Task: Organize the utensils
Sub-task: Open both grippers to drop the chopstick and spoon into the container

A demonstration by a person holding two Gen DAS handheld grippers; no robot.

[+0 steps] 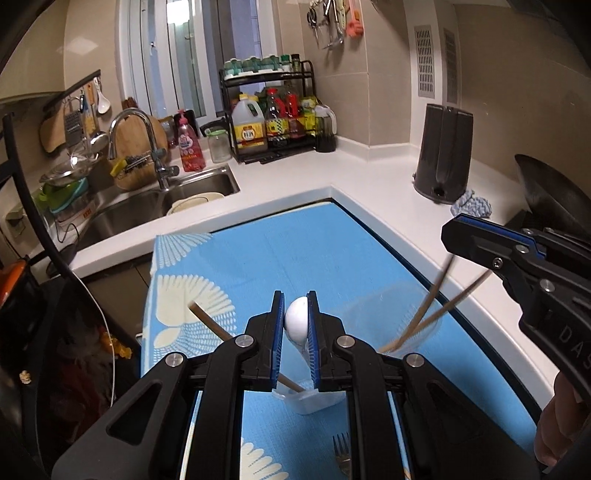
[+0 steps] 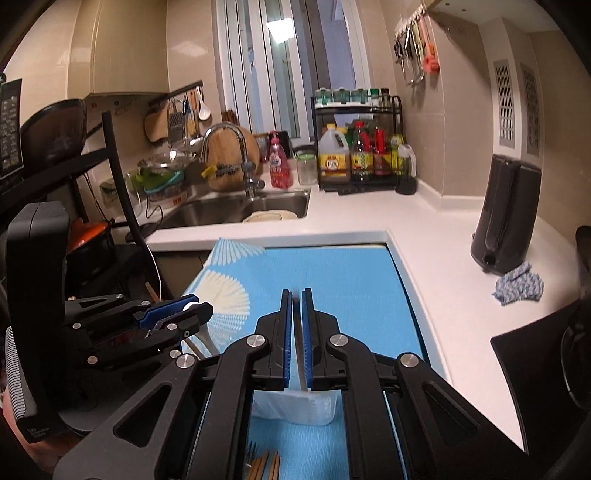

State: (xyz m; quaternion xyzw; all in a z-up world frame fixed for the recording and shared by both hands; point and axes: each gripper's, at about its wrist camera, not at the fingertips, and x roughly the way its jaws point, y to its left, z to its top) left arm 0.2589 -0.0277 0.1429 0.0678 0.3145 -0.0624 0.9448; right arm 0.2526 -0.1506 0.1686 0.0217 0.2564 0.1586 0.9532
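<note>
Above a blue mat (image 1: 295, 254) — a white spoon (image 1: 296, 319) is clamped by the left gripper (image 1: 296, 321); the right gripper (image 2: 296, 314) is pinched on a thin utensil handle (image 2: 297, 343).

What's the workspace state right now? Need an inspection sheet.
Surface: blue patterned mat on a white counter.
Job's things: white spoon; chopsticks leaning in a clear cup; loose chopstick with its near end over a white tray; fork at the mat's near end.
Clutter: blue cloth beside a dark grey holder.
Grippers: left gripper shut on the white spoon; right gripper shut, apparently on the chopsticks.
Cables: white cable left of the mat; black cable by the sink.
Surroundings: sink, faucet, bottle rack, hanging tools.
</note>
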